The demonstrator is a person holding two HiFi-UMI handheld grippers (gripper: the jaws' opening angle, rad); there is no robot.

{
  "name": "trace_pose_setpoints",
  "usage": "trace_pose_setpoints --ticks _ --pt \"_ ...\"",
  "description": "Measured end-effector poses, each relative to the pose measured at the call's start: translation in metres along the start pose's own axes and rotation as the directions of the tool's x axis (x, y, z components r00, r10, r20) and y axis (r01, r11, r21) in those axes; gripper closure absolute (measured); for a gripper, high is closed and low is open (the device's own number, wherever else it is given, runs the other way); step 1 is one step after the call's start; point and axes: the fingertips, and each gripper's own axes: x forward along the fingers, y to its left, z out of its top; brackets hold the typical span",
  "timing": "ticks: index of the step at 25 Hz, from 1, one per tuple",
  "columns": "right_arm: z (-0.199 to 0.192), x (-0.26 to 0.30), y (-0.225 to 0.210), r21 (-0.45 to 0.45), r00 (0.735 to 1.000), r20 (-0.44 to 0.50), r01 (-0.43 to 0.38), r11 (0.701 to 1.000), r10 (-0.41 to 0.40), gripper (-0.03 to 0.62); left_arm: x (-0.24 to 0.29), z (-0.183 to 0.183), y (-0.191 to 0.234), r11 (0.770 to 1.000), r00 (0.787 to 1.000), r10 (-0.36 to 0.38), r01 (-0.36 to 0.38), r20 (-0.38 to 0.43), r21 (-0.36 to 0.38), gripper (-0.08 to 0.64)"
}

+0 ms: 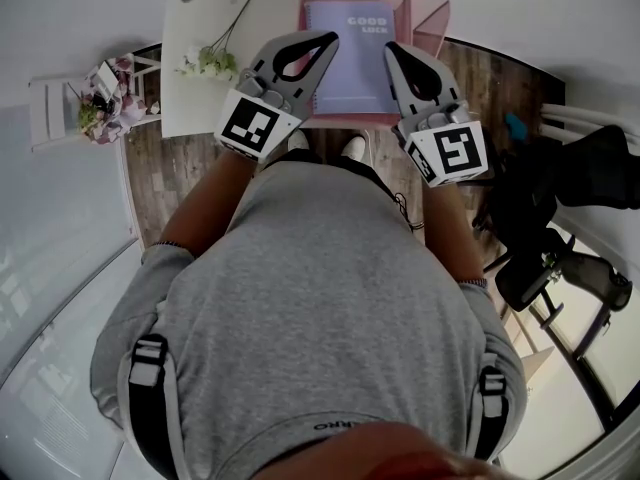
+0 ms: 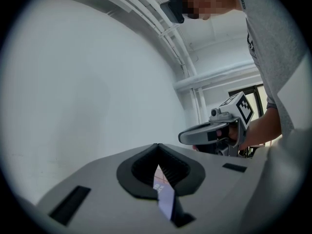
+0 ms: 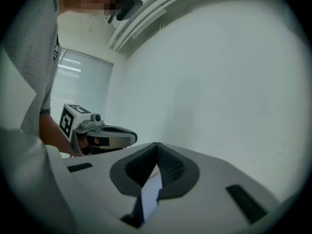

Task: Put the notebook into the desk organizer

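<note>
Left tool [image 1: 328, 38], right tool [image 1: 392, 50] closed near white desk [image 1: 190, 108], wood floor [image 1: 490, 78].

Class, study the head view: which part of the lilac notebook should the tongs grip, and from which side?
Probably its near edge, approached from the person's side. The notebook lies flat, cover up; the walls of the pink organizer seem to close off its far and right sides, while the near edge looks open.

Between your left gripper [image 1: 322, 40] and right gripper [image 1: 393, 50], below their tips, the notebook [image 1: 352, 58] lies in the organizer [image 1: 428, 23] on the desk [image 1: 195, 28]. Flowers [image 1: 210, 61] lie left of your left gripper; a chair [image 1: 530, 208] stands right of your right gripper.
</note>
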Motion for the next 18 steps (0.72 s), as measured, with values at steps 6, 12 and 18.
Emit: trace_pose_setpoints --ticks 6,12,18 --pt "0.012 -0.007 0.000 -0.019 0.998 0.056 0.020 1.000 -0.019 0.586 -0.002 0.009 -0.003 1.000 1.000 -0.001 0.000 0.022 0.003 0.541" --pt "0.006 -0.010 -0.003 -0.041 0.999 0.042 0.033 0.999 -0.031 0.586 -0.005 0.008 -0.003 1.000 1.000 0.002 -0.002 0.022 0.000 0.541" --pt "0.001 -0.009 -0.005 -0.043 0.999 0.022 0.039 0.998 -0.038 0.586 -0.005 0.004 -0.002 1.000 1.000 0.006 -0.006 0.011 0.000 0.541"
